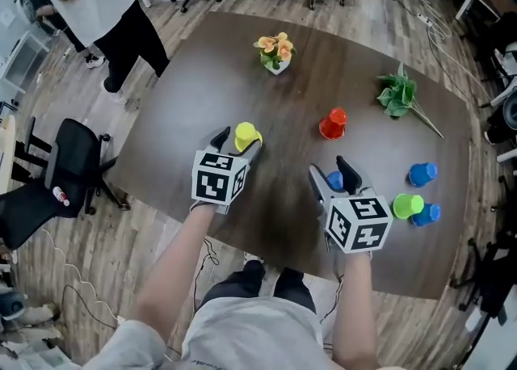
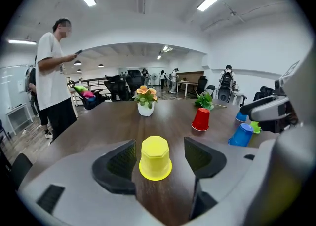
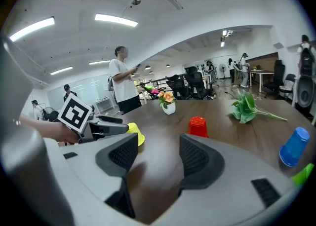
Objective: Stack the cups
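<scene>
A yellow cup (image 1: 245, 136) (image 2: 155, 158) stands upside down on the dark table (image 1: 210, 69). My left gripper (image 1: 240, 138) (image 2: 159, 156) is open around it, with a gap on each side of the cup. My right gripper (image 1: 329, 168) (image 3: 158, 158) is open with nothing between its pads. A blue cup (image 1: 334, 180) (image 2: 241, 134) sits right by its fingers in the head view and is hidden in the right gripper view. A red cup (image 1: 333, 124) (image 3: 198, 127) stands upside down farther out. At the right lie a green cup (image 1: 408, 205) and two more blue cups (image 1: 422, 173).
A small vase of flowers (image 1: 275, 53) stands at the far middle of the table. A leafy green sprig (image 1: 398, 95) lies far right. A person (image 1: 105, 5) stands beyond the table's left corner. A black chair (image 1: 73, 158) is at the left.
</scene>
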Demonstrator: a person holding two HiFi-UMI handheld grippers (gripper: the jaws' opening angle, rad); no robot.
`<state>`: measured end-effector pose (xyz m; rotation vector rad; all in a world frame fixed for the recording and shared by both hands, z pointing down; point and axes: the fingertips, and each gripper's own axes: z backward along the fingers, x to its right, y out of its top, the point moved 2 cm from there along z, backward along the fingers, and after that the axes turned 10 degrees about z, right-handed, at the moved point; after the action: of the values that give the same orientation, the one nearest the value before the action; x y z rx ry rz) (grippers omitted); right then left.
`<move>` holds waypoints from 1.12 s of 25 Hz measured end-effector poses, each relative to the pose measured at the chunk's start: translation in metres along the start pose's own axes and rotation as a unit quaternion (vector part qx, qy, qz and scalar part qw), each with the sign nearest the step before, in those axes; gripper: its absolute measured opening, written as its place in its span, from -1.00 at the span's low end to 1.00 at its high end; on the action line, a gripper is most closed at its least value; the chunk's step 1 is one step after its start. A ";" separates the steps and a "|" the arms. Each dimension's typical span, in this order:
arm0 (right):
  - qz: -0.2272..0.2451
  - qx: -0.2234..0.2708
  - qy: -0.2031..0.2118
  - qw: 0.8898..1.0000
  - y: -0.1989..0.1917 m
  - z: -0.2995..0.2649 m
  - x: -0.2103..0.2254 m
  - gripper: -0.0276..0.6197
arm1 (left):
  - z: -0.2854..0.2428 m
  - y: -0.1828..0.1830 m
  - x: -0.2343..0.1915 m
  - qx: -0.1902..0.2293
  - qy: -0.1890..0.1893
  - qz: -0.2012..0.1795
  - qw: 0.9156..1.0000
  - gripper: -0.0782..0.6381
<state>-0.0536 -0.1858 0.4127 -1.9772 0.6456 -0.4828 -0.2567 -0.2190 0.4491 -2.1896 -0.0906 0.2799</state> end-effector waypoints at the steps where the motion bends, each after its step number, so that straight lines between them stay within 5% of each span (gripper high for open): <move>1: -0.004 -0.002 -0.006 1.000 -0.001 -0.003 -0.001 -0.15 | -0.004 -0.001 -0.003 -0.006 -0.006 -0.001 1.000 0.07; 7: -0.027 -0.013 -0.047 0.998 -0.012 -0.008 -0.004 -0.15 | -0.030 -0.014 -0.012 -0.046 -0.046 -0.016 0.998 0.06; 9: -0.037 -0.015 -0.062 0.997 -0.017 -0.005 -0.002 -0.15 | -0.035 -0.017 -0.011 -0.053 -0.059 -0.025 0.997 -0.19; 12: -0.048 -0.015 -0.084 0.995 -0.024 0.001 0.001 -0.15 | -0.036 -0.017 -0.002 -0.051 -0.079 -0.042 0.995 -0.19; 28: -0.077 -0.010 -0.177 0.981 -0.046 0.071 0.029 -0.15 | -0.030 -0.035 0.133 -0.060 -0.209 -0.127 0.968 -0.19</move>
<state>0.0211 -0.1381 0.4232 -2.0728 0.2757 -0.2061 -0.1193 -0.2002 0.4721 -2.1765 -0.6314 0.5981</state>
